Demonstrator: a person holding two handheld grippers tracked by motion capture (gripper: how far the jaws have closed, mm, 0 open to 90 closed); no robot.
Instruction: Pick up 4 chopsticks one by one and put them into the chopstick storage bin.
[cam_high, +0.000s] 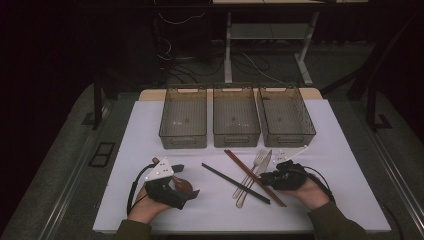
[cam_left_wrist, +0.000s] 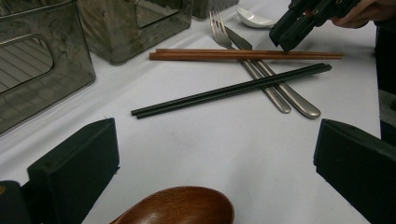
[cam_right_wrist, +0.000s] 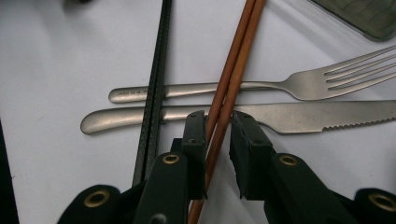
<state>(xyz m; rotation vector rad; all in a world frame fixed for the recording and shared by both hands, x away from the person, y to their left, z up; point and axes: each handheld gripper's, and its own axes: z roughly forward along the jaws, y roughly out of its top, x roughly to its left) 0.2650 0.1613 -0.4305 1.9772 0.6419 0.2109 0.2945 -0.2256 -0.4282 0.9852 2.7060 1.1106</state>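
Straddling the brown wooden chopsticks (cam_right_wrist: 227, 100), the right gripper (cam_right_wrist: 217, 122) has its jaws set one on each side of the pair, narrowly parted and not yet pinching. The chopsticks run straight ahead along the gripper's line, lying across the knife (cam_right_wrist: 299, 115) and fork (cam_right_wrist: 299, 85); on the table they point diagonally toward the middle bin (cam_high: 236, 116). The left gripper (cam_left_wrist: 215, 154), wide open, sits over a wooden spoon (cam_left_wrist: 180, 206), farther away.
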